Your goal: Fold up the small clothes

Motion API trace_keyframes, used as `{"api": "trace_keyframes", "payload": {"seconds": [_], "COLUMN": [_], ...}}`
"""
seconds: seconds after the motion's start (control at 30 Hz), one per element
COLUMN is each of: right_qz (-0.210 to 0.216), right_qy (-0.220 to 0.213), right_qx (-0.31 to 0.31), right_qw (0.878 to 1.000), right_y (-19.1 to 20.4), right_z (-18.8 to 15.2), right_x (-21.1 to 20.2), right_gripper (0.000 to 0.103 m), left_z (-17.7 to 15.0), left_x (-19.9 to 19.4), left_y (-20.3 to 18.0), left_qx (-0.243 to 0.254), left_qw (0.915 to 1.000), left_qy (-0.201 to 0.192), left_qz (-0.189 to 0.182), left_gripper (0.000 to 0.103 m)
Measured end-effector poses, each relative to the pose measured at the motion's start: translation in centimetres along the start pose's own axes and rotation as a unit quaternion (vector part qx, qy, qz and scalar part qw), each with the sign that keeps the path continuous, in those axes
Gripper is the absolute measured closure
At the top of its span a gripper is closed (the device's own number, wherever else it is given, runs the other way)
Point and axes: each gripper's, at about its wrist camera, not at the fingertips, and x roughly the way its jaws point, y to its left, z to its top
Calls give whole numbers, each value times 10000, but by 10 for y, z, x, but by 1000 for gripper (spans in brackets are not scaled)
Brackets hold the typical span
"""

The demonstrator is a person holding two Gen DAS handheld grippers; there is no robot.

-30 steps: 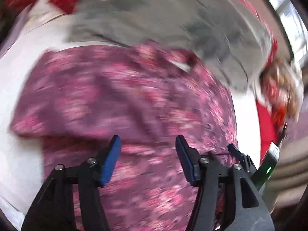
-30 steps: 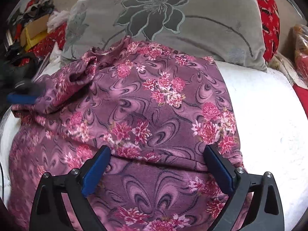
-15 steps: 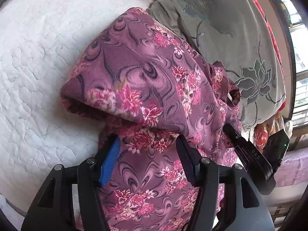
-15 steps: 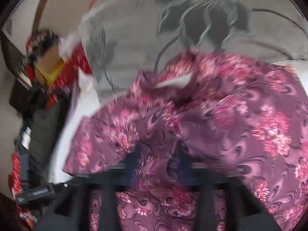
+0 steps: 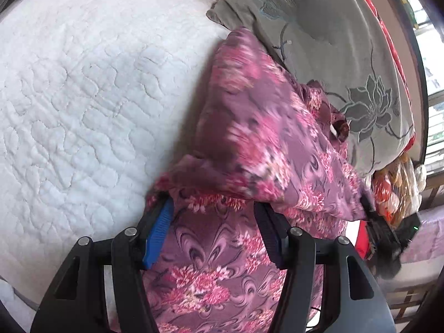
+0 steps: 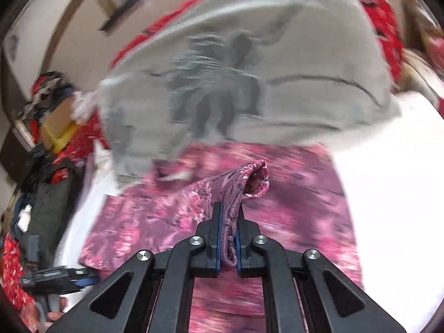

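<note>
A purple garment with pink flowers [image 5: 258, 138] lies on a white quilted bed [image 5: 83, 97]. My right gripper [image 6: 229, 216] is shut on a bunched sleeve or edge of the garment [image 6: 244, 177] and holds it lifted above the rest of the cloth [image 6: 166, 216]. In the left wrist view the right gripper [image 5: 385, 230] shows at the right, pulling a fold across. My left gripper [image 5: 213, 216] is open, its fingers low over the garment's near part, under the lifted fold.
A grey pillow with a dark flower print [image 5: 333, 41] lies behind the garment, also in the right wrist view [image 6: 236, 69]. Red patterned cloth [image 6: 383, 19] lies behind it. Clutter and boxes [image 6: 50, 127] stand beside the bed on the left.
My right gripper has shut on the garment's sleeve and lifted it across to the right. The left gripper stays open, and the fold it faces has been drawn narrower.
</note>
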Motion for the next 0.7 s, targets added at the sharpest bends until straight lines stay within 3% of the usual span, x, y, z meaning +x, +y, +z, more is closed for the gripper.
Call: {"api": "trace_keyframes", "payload": {"seconds": [0.13, 0.23, 0.3, 0.33, 0.37, 0.43, 0.53, 0.6, 0.63, 0.7], "right_qz": [-246, -59, 220, 245, 197, 147, 271, 126, -55, -425], "right_qy": [559, 415, 374, 452, 595, 733, 176, 8, 181, 930], "right_qx": [505, 825, 1188, 1278, 1266, 978, 558, 542, 546, 473], "right_qw": [9969, 9957, 9920, 9905, 9900, 9924, 9979, 9985, 9983, 9936], "right_y": [-46, -59, -68, -69, -67, -55, -38, -42, -49, -59], "right_z": [-19, -22, -19, -19, -19, -16, -5, -1, -2, -8], "right_x": [16, 9, 10, 13, 19, 25, 10, 6, 15, 43], "right_gripper": [93, 87, 70, 67, 68, 96, 99, 99, 98, 99], "left_z": [-13, -14, -4, 4, 13, 24, 33, 31, 30, 28], "left_x": [-16, -33, -35, -33, -27, -15, 17, 38, 39, 35], "left_y": [-7, -26, -44, -52, -58, -63, -58, -48, -49, -57], "left_qx": [252, 605, 806, 853, 879, 928, 949, 866, 934, 1122], "left_qw": [9995, 9974, 9958, 9954, 9952, 9945, 9918, 9906, 9899, 9863], "left_qy": [66, -190, -369, -424, -439, -376, -111, 120, 19, -9], "left_qz": [-197, -337, -233, -134, -1, 301, 847, 1053, 1068, 1210], "left_gripper": [44, 44, 44, 44, 44, 44, 44, 43, 41, 41]}}
